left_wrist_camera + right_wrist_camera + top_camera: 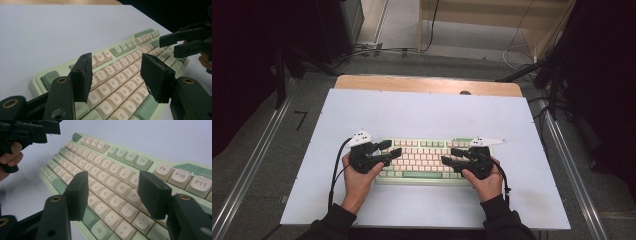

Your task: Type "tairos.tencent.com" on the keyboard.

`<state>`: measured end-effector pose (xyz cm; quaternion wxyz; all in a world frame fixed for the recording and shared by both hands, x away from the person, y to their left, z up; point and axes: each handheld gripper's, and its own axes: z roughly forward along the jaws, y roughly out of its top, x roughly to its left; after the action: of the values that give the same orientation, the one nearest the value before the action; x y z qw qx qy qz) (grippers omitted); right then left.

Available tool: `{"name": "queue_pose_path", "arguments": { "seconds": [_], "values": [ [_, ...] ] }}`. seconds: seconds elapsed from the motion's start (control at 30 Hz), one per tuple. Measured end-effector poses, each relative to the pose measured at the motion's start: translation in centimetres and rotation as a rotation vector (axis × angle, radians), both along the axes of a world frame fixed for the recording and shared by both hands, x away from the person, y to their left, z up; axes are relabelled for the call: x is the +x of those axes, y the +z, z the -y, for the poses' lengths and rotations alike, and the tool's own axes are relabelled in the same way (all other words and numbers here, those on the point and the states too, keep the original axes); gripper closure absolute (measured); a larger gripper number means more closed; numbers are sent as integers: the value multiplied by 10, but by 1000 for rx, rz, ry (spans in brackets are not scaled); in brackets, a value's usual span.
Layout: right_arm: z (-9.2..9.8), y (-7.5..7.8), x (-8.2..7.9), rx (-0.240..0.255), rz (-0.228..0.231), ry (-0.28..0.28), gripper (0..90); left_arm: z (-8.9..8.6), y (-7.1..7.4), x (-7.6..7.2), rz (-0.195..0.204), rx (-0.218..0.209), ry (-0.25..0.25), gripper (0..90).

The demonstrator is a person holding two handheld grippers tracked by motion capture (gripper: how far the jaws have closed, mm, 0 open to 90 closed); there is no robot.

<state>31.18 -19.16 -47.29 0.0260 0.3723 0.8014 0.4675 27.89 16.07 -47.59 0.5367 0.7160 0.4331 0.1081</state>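
Observation:
A pale green keyboard [427,160] with cream keys lies flat on the white board, near its front edge. My left gripper [393,148] hovers over the keyboard's left end with its jaws apart and nothing between them. In the left gripper view its own jaws [116,72] frame the letter rows of the keyboard [110,90]. My right gripper [449,155] hovers over the right end, also open and empty. In the right gripper view it [112,185] stands above the keyboard [125,155] near the right-hand letter keys. Each gripper points inward toward the other.
The white board [412,110] covers a wooden table [427,84] whose far edge shows beyond it. Metal rails [257,160] run along both sides on the floor. Cables [377,50] lie on the floor behind the table.

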Motion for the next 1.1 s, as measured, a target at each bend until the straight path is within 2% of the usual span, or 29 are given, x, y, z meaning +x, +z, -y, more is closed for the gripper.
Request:
{"name": "queue_pose_path", "arguments": {
  "seconds": [0.3,0.43,0.6,0.77,1.1],
  "values": [
    [0,4,-2,-3,9,30,678,-14,-4,-11,-2,-13,17,439],
    [-1,4,-3,0,9,43,736,-15,-5,-12,-8,-20,22,440],
    [-1,5,-4,7,5,62,871,-14,-5,-12,-6,-18,19,441],
    [-3,5,-4,0,2,76,873,-14,-5,-12,-7,-12,17,442],
    [-6,2,-3,-48,-15,90,874,-13,-6,-13,-9,-8,11,442]
  ]
}}
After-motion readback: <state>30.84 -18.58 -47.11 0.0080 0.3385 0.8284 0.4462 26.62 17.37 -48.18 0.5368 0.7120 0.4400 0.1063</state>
